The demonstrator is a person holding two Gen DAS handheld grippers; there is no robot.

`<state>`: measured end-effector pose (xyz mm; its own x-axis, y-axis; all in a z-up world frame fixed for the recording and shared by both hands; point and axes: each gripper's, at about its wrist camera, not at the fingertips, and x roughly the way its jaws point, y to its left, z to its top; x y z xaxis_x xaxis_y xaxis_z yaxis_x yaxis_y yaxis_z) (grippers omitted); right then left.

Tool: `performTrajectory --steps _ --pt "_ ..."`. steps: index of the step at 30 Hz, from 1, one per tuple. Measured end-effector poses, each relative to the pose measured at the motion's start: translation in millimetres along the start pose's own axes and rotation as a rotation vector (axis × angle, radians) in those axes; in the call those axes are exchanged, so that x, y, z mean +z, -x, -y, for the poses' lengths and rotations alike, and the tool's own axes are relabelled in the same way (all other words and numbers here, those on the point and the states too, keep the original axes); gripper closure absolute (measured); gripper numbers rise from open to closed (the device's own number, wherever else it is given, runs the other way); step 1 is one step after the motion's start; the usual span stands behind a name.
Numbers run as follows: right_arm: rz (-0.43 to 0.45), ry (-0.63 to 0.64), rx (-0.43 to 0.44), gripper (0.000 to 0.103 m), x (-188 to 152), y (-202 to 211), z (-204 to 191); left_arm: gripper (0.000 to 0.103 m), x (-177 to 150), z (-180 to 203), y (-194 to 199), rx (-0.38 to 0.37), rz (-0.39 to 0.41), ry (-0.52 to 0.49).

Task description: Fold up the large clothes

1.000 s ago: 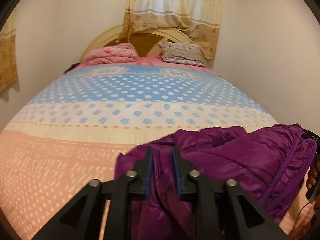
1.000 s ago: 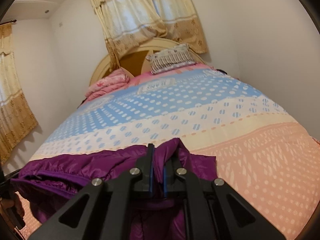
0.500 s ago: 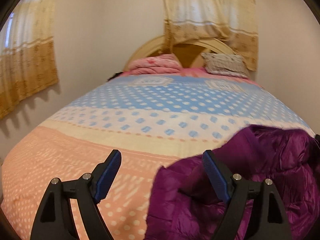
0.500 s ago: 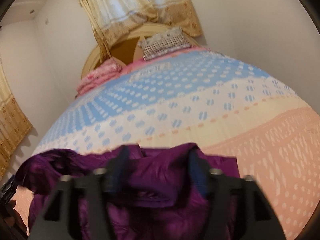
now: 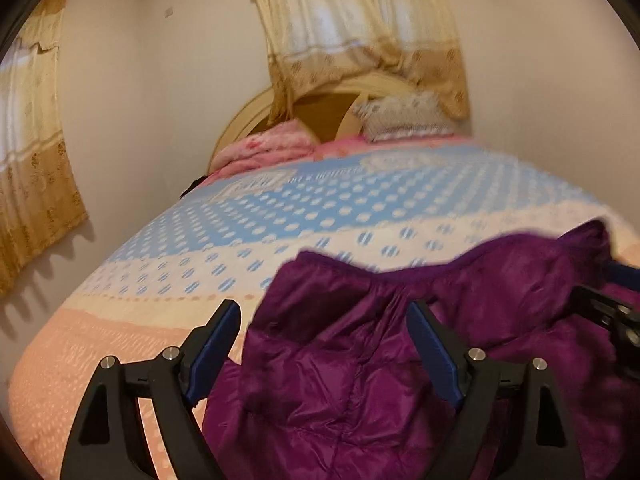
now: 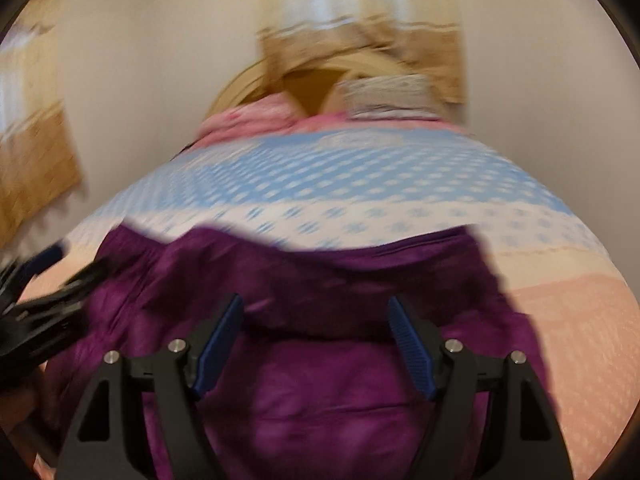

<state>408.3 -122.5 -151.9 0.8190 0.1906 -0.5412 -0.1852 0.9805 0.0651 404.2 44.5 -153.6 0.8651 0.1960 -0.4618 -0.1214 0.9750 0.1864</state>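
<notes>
A purple puffer jacket [image 5: 400, 340] lies crumpled on the near part of the bed [image 5: 320, 216]; it also shows in the right wrist view [image 6: 320, 320]. My left gripper [image 5: 324, 312] is open and empty, its jaws wide apart above the jacket's left part. My right gripper [image 6: 316, 304] is open and empty above the jacket's middle. The right gripper shows at the right edge of the left wrist view [image 5: 616, 312], and the left gripper at the left edge of the right wrist view [image 6: 44, 292].
The bed has a spread in pink, cream and blue bands [image 6: 340, 184]. A pink folded quilt [image 5: 272, 146] and a patterned pillow [image 5: 404, 118] lie by the headboard. Curtains [image 5: 360, 32] hang behind, another curtain [image 5: 32, 140] on the left wall.
Both grippers were shut on the jacket one second ago. They opened, let the jacket drop onto the bed, and have drawn back; the views have swung.
</notes>
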Motion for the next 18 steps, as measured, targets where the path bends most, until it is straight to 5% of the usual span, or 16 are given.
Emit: performTrajectory --steps 8,18 --pt "-0.105 -0.091 -0.066 0.026 -8 -47 28 0.018 -22 -32 -61 0.005 -0.182 0.171" --pt "-0.153 -0.125 -0.067 0.024 -16 -65 35 0.018 -34 -25 -84 -0.045 -0.261 0.196"
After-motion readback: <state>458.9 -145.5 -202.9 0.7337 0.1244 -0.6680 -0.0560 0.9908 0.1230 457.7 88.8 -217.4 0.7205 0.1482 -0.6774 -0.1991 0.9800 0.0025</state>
